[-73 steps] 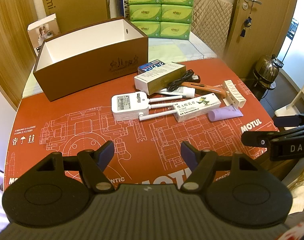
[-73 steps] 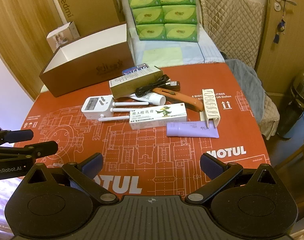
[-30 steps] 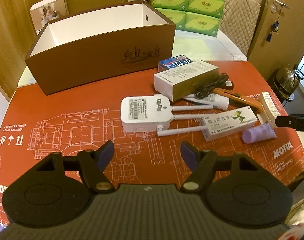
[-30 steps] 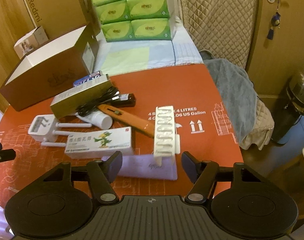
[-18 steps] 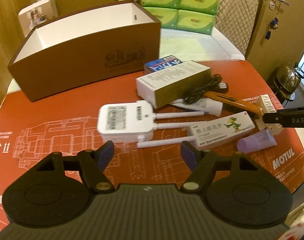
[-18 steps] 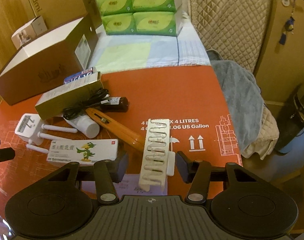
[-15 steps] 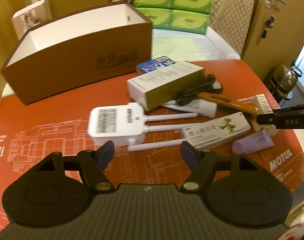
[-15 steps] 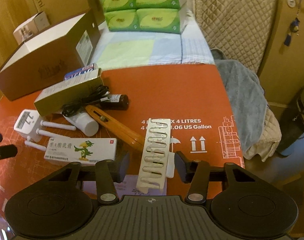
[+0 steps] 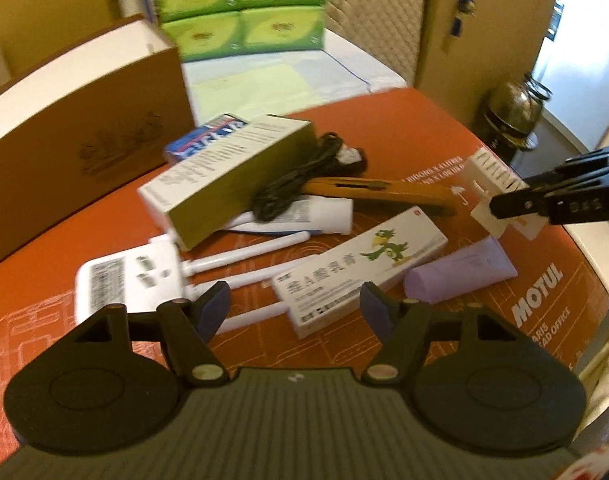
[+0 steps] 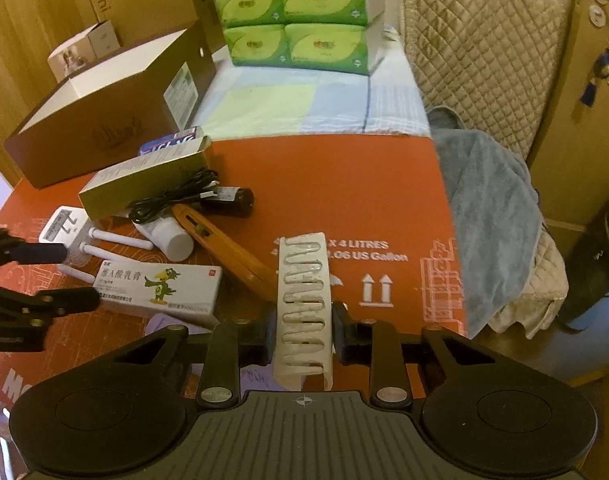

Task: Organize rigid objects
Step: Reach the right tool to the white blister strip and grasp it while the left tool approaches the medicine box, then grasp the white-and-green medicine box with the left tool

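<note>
At the bottom centre of the right wrist view, the right gripper is closing its jaws on the white slotted rack, pads touching its sides. A purple tube is mostly hidden beneath. The left gripper, jaws wide apart with nothing between them, hovers over the ointment carton and white router. Beyond lie an orange knife, a black cable and, upper left, the brown box.

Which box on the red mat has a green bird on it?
The long white box lying flat beside the purple tube. The gold-sided box and the blue box behind it show only writing.
</note>
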`<state>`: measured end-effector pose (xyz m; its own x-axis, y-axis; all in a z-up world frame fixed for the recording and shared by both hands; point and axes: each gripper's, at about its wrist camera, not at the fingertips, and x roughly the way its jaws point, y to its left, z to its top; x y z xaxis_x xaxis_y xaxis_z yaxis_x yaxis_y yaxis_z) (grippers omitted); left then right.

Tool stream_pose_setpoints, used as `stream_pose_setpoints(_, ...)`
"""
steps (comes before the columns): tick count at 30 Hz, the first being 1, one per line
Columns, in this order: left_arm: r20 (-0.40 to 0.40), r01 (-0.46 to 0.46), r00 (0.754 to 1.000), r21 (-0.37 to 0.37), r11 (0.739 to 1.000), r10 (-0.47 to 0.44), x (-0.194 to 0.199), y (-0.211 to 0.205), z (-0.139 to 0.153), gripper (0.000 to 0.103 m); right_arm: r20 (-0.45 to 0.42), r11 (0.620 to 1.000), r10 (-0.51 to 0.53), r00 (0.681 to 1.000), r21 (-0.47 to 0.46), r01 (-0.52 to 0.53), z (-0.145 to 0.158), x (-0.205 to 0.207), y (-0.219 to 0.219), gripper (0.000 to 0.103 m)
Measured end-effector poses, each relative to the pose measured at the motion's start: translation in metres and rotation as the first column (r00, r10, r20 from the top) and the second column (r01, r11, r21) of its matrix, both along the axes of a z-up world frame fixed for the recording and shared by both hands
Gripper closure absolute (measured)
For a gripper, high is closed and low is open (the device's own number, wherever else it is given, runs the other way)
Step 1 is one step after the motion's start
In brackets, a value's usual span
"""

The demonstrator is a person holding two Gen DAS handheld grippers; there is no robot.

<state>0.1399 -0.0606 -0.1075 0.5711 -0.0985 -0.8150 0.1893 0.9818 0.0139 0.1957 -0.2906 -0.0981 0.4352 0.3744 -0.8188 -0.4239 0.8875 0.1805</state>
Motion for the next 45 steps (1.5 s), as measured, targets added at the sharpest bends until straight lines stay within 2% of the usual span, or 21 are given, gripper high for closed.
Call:
stream_pose_setpoints(7,-0.010,0.116,0.993,-0.004,0.993,-0.116,0.014,-0.011,-0.017,0.033,-0.019,0.998,-0.060,0.998,0.022,0.060,0.007,-0.016,-0.030,0.078)
stream_pose_setpoints(12,-0.035,0.153,0.988,0.023,0.988,-0.152,0.015,-0.021,-0.025,0.037,-0.034,0.995,-0.096,0.995,0.021,0.097,0.007,-0.026,-0.051,0.078)
stream_pose_setpoints(18,-0.093,0.123,0.988,-0.039,0.992,-0.126,-0.001,-0.035,-0.030,0.055,-0.063,0.993,-0.113,0.992,0.024,0.115,0.001,-0.037,-0.068,0.078)
stream_pose_setpoints(24,-0.098,0.096,0.990,-0.060,0.994,-0.102,-0.025,-0.050,-0.028,0.056,-0.075,0.995,-0.091,0.993,0.033,0.093,-0.003,-0.044,-0.068,0.078)
stream_pose_setpoints(33,-0.065,0.118,0.991,0.035,0.992,-0.116,-0.005,-0.061,-0.023,0.057,-0.056,0.998,-0.043,0.998,0.035,0.045,-0.006,-0.045,-0.061,0.078)
stream_pose_setpoints(38,-0.063,0.104,0.993,0.031,0.994,-0.101,-0.008,-0.061,-0.025,0.065,-0.047,0.999,-0.025,0.999,0.037,0.027,-0.008,-0.046,-0.056,0.078)
stream_pose_setpoints(39,-0.067,0.094,0.993,0.029,0.995,-0.092,-0.012,-0.059,-0.025,0.068,-0.048,0.999,-0.022,0.999,0.039,0.024,-0.008,-0.047,-0.056,0.078)
stream_pose_setpoints(45,-0.113,-0.016,0.993,-0.009,1.000,0.015,-0.044,-0.038,-0.024,0.069,-0.046,0.999,-0.004,0.999,0.048,0.006,-0.009,-0.051,-0.056,0.078)
